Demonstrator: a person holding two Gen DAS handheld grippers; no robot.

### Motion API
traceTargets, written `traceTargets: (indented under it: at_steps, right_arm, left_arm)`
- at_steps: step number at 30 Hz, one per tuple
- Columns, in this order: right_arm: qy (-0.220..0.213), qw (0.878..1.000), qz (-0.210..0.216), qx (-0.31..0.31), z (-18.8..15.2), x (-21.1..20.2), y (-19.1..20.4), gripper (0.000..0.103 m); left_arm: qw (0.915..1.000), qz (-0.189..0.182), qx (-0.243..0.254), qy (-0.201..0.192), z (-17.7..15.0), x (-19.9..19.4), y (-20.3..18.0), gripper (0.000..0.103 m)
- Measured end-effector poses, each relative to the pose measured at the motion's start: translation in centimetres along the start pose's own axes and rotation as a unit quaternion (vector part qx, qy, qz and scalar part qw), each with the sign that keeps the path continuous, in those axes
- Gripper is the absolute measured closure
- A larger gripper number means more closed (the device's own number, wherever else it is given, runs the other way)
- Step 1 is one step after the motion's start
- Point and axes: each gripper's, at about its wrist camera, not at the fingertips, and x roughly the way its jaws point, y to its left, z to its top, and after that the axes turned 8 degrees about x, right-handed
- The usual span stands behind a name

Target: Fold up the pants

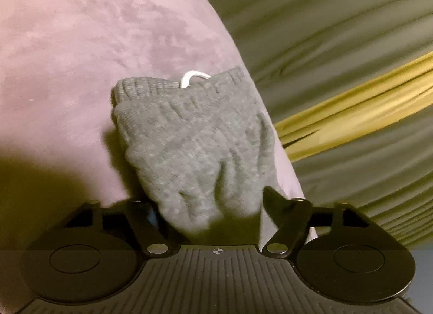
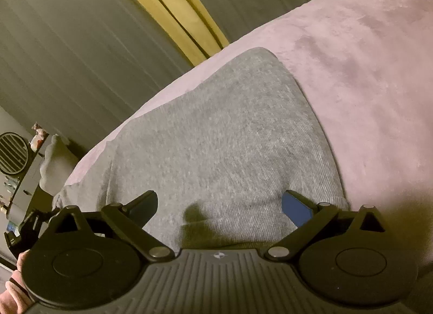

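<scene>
Grey knit pants point(image 1: 194, 135) lie folded on a pink fleece blanket point(image 1: 81, 56). The ribbed waistband and a white drawstring point(image 1: 192, 77) sit at the far end in the left wrist view. My left gripper point(image 1: 211, 205) is open, its fingers either side of the near end of the bundle, whose fabric bulges between them. In the right wrist view the pants point(image 2: 216, 138) spread flat over the blanket point(image 2: 365, 70). My right gripper point(image 2: 219, 205) is open and low over the near edge of the fabric.
Grey-green curtains with a yellow stripe point(image 1: 351, 116) hang beyond the bed edge. In the right wrist view a dark shelf with a round fan point(image 2: 12, 152) and small items stands at the left, past the bed's edge.
</scene>
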Motion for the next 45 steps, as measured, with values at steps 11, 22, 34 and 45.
traceTargets:
  at_steps: [11,22,34,45]
  right_arm:
    - [-0.007,1.0,-0.008,-0.01,-0.3,0.2,0.4,0.004]
    - [-0.01,1.0,-0.001,0.008,0.0,-0.2,0.1,0.004]
    - [-0.039,0.991,0.049,0.115,1.3,-2.5,-2.7,0.004]
    - [-0.061,0.981,0.094,0.158,1.8,-4.5,-4.6,0.004]
  left_arm:
    - [0.999,0.038,-0.001,0.025,1.2,2.8,-1.5,0.067]
    - [0.9969,0.01,0.065,-0.044,0.0,-3.9,-7.3,0.083]
    - [0.9125,-0.119,0.381,-0.089,-13.7,-9.5,-31.4,0.066]
    - [0.8372,-0.027,0.53,0.133,-29.2,-1.7,-33.4,0.007]
